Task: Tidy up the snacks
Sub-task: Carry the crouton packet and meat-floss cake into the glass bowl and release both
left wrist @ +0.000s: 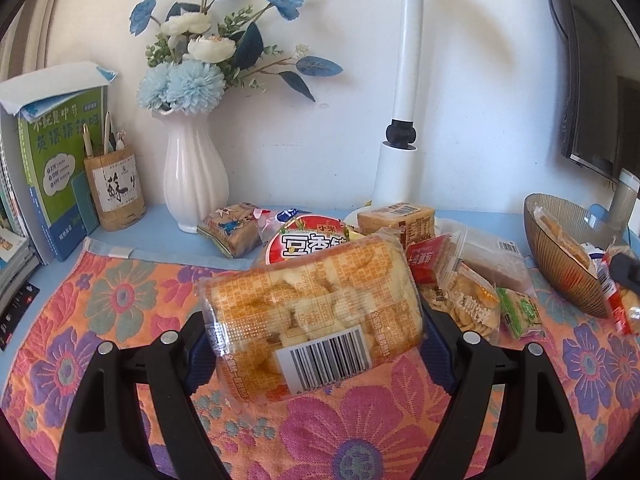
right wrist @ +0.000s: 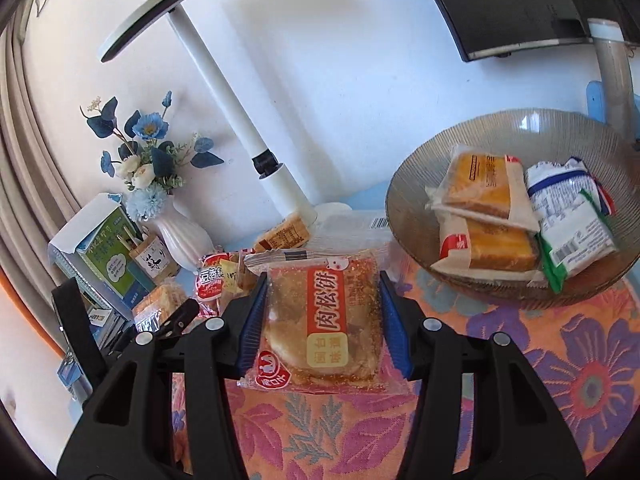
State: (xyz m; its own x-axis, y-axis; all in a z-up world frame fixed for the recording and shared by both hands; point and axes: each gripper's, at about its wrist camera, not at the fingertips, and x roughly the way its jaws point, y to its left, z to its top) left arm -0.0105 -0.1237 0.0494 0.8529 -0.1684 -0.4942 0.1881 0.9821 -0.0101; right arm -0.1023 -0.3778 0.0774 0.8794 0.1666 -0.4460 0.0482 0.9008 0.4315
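Observation:
My left gripper [left wrist: 316,340] is shut on a clear orange biscuit packet [left wrist: 316,300] with a barcode label, held lifted above the floral cloth. Behind it lies a pile of snack packets [left wrist: 452,272], one with a red round label [left wrist: 304,246]. In the right wrist view my right gripper [right wrist: 324,324] is shut on a flat meat-floss cake packet [right wrist: 324,316] with a red label, its blue pads [right wrist: 252,320] pressing both sides. The ribbed glass bowl [right wrist: 420,160] stands to the right of it and holds several wrapped snacks [right wrist: 488,216]. The same bowl [left wrist: 560,272] shows at the right of the left wrist view.
A white vase of blue flowers [left wrist: 192,184], a pen holder [left wrist: 116,192] and stacked books [left wrist: 60,168] line the back left. A white lamp post [left wrist: 404,100] rises behind the pile. A monitor [left wrist: 592,100] stands at the back right. The floral cloth [left wrist: 120,300] covers the table.

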